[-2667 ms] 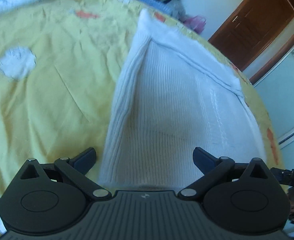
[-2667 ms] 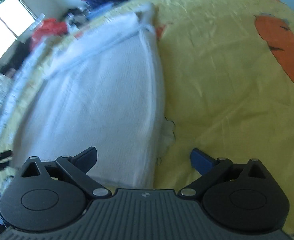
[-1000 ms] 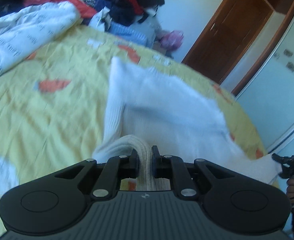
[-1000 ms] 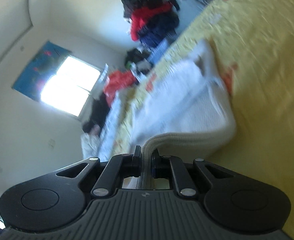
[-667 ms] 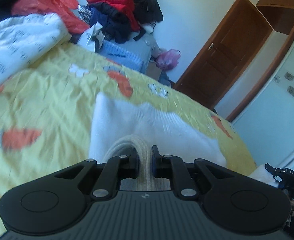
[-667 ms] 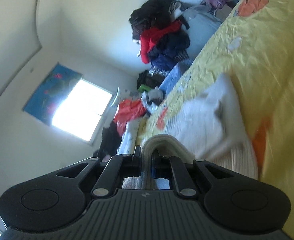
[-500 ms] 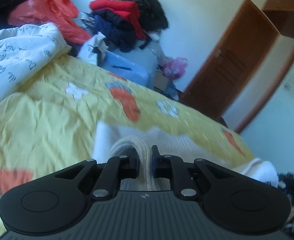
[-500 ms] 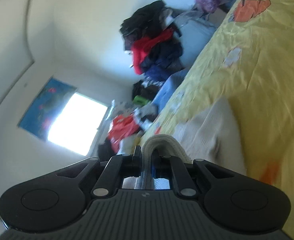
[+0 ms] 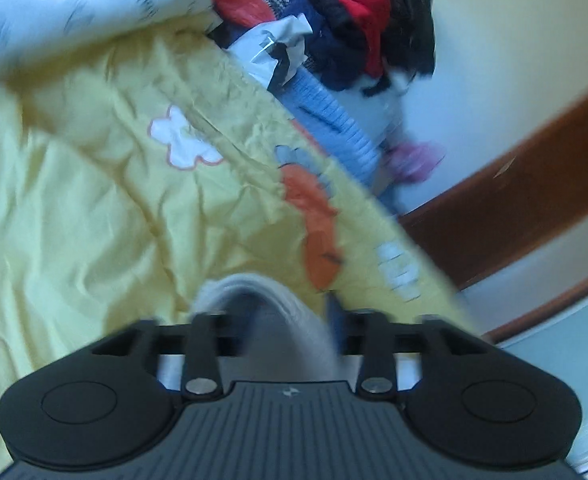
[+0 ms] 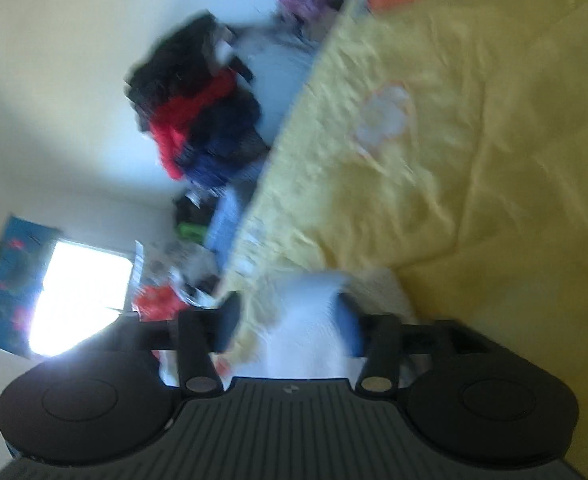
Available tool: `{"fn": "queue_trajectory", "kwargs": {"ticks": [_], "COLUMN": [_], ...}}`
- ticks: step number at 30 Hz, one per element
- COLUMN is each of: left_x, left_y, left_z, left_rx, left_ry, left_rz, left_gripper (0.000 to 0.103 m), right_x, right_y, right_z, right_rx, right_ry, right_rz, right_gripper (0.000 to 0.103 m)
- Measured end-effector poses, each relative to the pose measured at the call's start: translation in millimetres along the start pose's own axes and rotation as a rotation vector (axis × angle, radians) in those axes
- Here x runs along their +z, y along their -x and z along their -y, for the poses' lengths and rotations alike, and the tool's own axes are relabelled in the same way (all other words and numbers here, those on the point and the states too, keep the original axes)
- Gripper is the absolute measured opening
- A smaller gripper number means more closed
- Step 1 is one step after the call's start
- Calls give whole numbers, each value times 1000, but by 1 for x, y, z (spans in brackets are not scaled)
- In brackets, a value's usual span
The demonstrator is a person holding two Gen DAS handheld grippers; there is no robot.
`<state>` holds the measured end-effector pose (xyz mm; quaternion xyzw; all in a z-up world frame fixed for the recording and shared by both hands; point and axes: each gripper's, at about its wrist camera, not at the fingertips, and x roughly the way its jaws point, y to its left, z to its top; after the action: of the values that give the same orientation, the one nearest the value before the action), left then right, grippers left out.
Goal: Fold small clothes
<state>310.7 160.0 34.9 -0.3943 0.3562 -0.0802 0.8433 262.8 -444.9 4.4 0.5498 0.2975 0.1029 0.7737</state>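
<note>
Garment [image 9: 269,312], white ribbed knit, seemingly bunched, between parted fingers of both hand-held grippers.

A fold of white knit garment [image 9: 269,312] is seen arching up between the parted jaws of the left gripper [image 9: 277,320]; whether it is pinched cannot be told through the blur; beyond it a yellow bedsheet [image 9: 93,200] printed with a carrot [image 9: 314,224] is spread; a clothes pile [image 9: 346,12] is heaped against the wall beside a brown door [image 9: 514,208].
</note>
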Motion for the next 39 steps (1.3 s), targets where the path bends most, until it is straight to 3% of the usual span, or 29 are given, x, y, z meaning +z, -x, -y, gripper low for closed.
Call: {"fn": "queue_trajectory", "kwargs": {"ticks": [2,3,5,8,12,15,20,22,26,28,33,34,36,37,38,39], "left_x": [-1,-4,-18,-60,-125,-157,-170,-172,-171,-171,-176,-177,-184,-189,-192,-192], "left_y": [23,36,64,104,142,153,127,118,104,97,84,82,77,75,73,74], "left_z": [-1,3,10,7,-18,-33,-46,-43,-31,-25,-15,-13,-7,-5,-3,-2], "left_rx": [-21,15,70,39,-18,-37,-87,-55,-29,-13,11,21,41,48,58,61], "left_ry": [12,-10,-88,-155,-114,-64,96,128,117,95,7,-23,-88,-124,-157,-150], "left_rz": [73,114,164,153,83,92,20,27,95,115,201,221,268,284,295,294], "left_gripper": [86,90,90,90,91,92,92,92,103,103,103,103,103,103,103,103], "right_x": [-2,-4,-13,-36,-82,-115,-139,-141,-141,-144,-153,-152,-151,-151,-152,-153], "right_y": [18,26,50,91,150,182,171,154,115,98,75,73,69,67,65,63], "right_z": [-10,-13,-17,-15,13,44,54,47,31,19,5,4,0,0,-2,-1], "right_rx": [31,44,69,44,22,-5,-4,2,-98,-158,-201,-207,-236,-249,-271,-304], "right_ry": [39,48,81,153,156,84,29,35,74,117,176,177,180,184,201,218], "right_rz": [39,36,34,22,11,10,-7,-9,51,78,132,132,152,162,166,171], "right_gripper": [73,73,74,74,73,73,73,73,75,75,101,102,98,89,61,43]}}
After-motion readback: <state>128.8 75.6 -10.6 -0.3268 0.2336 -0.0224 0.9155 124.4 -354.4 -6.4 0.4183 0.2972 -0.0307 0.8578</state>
